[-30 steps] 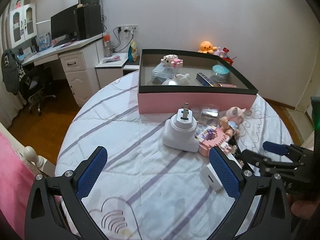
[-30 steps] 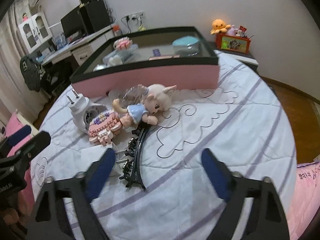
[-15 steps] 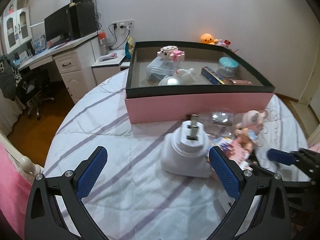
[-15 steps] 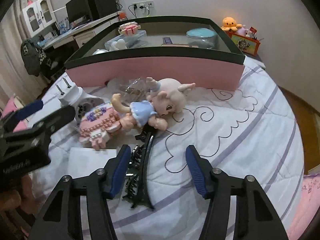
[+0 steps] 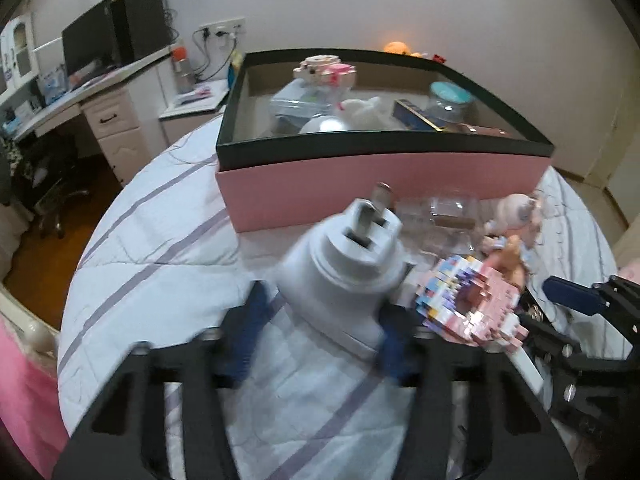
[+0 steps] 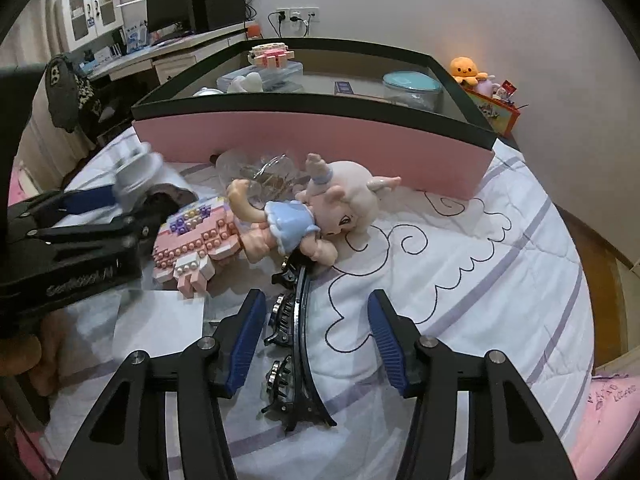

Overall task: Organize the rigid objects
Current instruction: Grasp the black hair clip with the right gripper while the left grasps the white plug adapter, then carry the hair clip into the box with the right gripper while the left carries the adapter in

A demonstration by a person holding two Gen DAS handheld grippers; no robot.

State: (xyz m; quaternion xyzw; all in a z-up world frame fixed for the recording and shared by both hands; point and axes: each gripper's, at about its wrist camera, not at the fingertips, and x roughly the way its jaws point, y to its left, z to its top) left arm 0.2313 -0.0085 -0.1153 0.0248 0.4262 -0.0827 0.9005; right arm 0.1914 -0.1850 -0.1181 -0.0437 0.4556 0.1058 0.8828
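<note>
Round bed [image 6: 500, 280] with striped white quilt is seen. Pink box [image 5: 380, 184] with black rim is placed toward 12 o'clock; several items are seen inside it.

At 6 o'clock of the box, a cluster is laid on the quilt: doll [image 6: 320, 216], pink brick model [image 6: 196, 240], white plug adapter [image 5: 344, 276], black hair clip [image 6: 298, 344].

Left gripper [image 5: 316, 340]: jaws closing around the adapter's base, prongs tilted toward 1 o'clock; frame blurred, so pad contact cannot be told.

Right gripper [image 6: 316, 340]: jaws closing, clip lying between them nearer the 9 o'clock pad [image 6: 246, 340], no pad seen touching it.
</note>
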